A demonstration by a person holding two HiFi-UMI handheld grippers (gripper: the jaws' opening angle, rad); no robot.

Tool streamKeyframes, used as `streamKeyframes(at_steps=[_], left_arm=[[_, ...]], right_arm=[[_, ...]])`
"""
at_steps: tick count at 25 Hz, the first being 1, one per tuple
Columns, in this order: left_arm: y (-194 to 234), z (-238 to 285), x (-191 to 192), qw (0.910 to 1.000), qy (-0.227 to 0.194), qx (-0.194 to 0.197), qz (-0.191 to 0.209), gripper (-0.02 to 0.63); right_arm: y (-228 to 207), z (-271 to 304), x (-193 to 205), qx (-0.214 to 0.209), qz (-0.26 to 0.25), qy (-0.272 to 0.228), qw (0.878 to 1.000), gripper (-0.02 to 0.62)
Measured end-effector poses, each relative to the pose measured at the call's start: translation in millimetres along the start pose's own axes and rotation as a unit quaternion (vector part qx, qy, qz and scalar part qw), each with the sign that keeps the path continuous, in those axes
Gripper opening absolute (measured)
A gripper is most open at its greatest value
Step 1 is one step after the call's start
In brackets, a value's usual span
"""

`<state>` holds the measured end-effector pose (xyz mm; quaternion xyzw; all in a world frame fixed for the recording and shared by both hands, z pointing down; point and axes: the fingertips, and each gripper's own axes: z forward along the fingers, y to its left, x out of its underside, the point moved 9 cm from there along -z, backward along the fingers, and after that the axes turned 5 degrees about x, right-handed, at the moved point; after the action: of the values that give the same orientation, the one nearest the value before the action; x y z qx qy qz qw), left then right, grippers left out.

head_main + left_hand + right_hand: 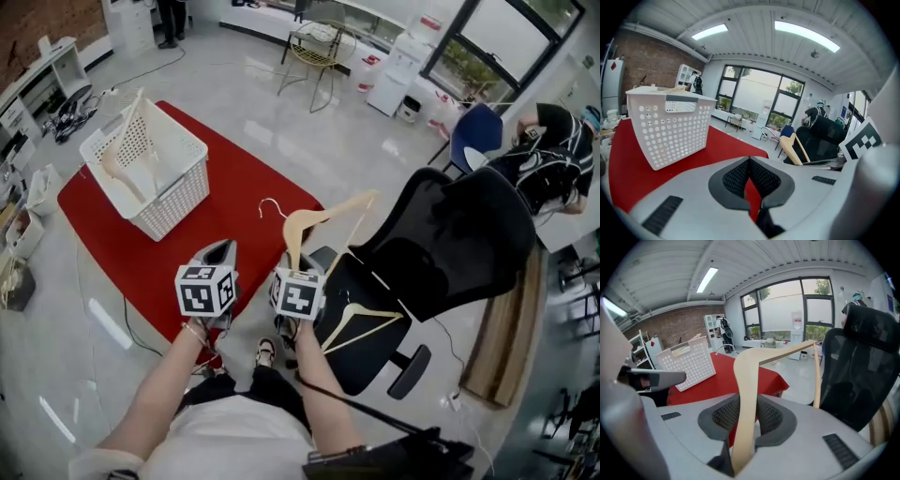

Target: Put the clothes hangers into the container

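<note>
The right gripper (746,416) has its dark mesh-padded fingers (771,419) clamped on one arm of a pale wooden clothes hanger (743,394). The wood is smooth and light beige, flat and broad where the fingers pinch it. Beyond the fingertips it rises to a rounded bend at the neck, and its other arm runs off to the right of the fingers as a long tapering strip. A thin round crossbar of the same wood hangs down from that far tip. In the head view the same hanger (323,217) stands above the right gripper (292,266), clear of everything but the fingers, with a thin silver wire hook curling off to the left of its neck.

The left gripper (750,171) holds nothing. Its fingers (733,177) are together at the tips, with only a sliver of the red floor mat (740,140) showing between the pads lower down.

Ahead and left of both pairs of fingers, a white perforated plastic basket (178,187) sits on the mat with more pale hangers (127,155) lying tilted inside it. Just right of the right fingers stands a black mesh office chair (450,253), and another pale wooden hanger (361,323) lies flat on its seat, below the held one.
</note>
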<state>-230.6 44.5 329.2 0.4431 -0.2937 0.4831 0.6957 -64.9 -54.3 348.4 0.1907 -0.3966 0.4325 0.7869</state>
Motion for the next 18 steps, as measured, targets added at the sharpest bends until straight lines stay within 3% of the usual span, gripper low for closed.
streamKeyframes(at_steps=[11,18], left_arm=[[43.1,-97.4,-34.4,0.9926,-0.071,-0.085,-0.049,0.000],[64.1,-139.2,-48.5,0.9788,-0.111,-0.159,-0.067,0.000]], right_arm=[[96.9,-30.8,-59.4,-0.084,-0.075,-0.013,0.994,0.103],[146.1,-31.1,-111.3,-0.158,-0.129,-0.061,0.977,0.103]])
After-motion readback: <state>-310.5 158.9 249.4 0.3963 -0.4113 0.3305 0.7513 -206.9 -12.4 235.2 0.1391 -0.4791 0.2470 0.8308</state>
